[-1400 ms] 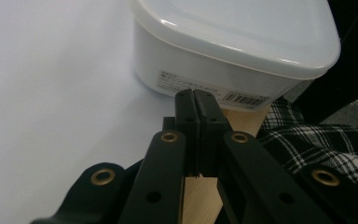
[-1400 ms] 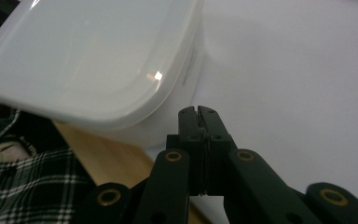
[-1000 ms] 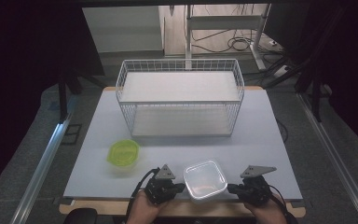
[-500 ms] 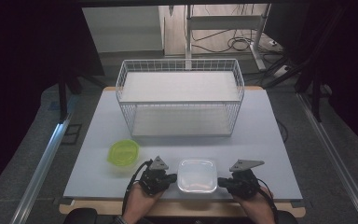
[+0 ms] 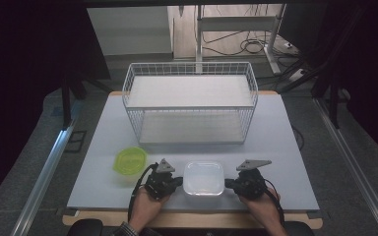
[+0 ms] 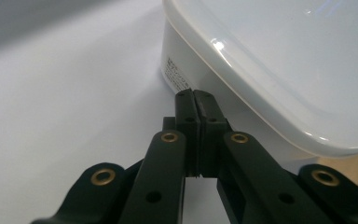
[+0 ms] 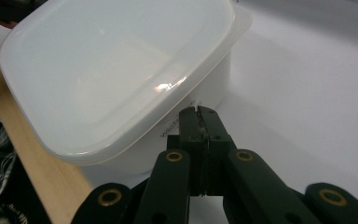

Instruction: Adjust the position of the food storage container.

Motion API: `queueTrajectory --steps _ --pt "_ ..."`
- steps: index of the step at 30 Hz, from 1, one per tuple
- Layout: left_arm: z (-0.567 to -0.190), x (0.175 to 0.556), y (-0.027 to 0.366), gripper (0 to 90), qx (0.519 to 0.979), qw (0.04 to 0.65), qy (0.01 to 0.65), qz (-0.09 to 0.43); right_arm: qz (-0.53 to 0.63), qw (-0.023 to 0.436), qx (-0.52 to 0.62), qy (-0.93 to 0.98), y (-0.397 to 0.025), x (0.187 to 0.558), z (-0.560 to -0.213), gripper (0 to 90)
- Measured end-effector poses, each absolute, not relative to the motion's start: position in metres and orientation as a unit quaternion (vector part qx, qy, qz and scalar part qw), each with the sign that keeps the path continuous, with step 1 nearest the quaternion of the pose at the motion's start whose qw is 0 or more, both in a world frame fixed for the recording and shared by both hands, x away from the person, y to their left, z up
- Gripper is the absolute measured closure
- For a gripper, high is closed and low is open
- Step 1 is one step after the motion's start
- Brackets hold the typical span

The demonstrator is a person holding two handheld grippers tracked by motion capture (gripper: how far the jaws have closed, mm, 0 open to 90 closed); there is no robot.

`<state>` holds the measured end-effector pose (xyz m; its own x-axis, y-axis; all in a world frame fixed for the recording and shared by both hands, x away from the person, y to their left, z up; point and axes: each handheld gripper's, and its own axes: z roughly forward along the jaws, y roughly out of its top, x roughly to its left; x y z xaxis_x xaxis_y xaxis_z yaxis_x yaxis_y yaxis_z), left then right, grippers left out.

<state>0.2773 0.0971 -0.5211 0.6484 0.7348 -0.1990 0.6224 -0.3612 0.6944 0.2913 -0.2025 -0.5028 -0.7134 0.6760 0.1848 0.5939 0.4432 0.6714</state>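
**A:** Where is the container, and what are the grippers doing?

**B:** A white lidded plastic container (image 5: pixel 204 177) sits at the near edge of the pale table (image 5: pixel 98 162), about midway across. The left gripper (image 5: pixel 178 181) is against its left side and the right gripper (image 5: pixel 228 184) against its right side, each held in one of the person's hands. In the left gripper view, the two black jaws are pressed together with nothing between them, their tips at the container (image 6: pixel 270 60) wall just under the lid's rim, beside a small printed label. In the right gripper view, that gripper's jaws are likewise closed on nothing, tips at the container (image 7: pixel 116 70) wall below the lid.

**A:** What else is on the table?

**B:** A small yellow-green bowl (image 5: pixel 130 161) sits just left of the left gripper, near it but apart. Farther back, in the middle of the table, stands a large white wire basket (image 5: pixel 190 101), well apart from the container. The stretch of table between container and basket is bare.

**A:** And around the table?

**B:** A wooden strip (image 7: pixel 32 154) runs along the near edge, right beside the container. Beyond the far edge is a white metal stand (image 5: pixel 236 24) with cables (image 5: pixel 256 46) on the floor.
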Motion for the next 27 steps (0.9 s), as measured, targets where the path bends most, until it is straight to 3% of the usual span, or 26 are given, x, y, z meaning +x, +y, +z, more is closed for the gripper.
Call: queueTrajectory --steps 17,26,27 --pt "-0.519 0.301 0.109 89.3 0.814 0.379 0.430 0.089 0.360 0.053 0.377 0.852 -0.182 0.332 -0.502 89.2" --pt "-0.506 0.291 0.128 76.0 0.812 0.395 0.419 0.101 0.373 0.088 0.357 0.852 -0.193 0.319 -0.497 76.7" --pt "-0.504 0.287 0.134 71.8 0.809 0.402 0.417 0.100 0.380 0.097 0.354 0.849 -0.199 0.315 -0.493 71.5"
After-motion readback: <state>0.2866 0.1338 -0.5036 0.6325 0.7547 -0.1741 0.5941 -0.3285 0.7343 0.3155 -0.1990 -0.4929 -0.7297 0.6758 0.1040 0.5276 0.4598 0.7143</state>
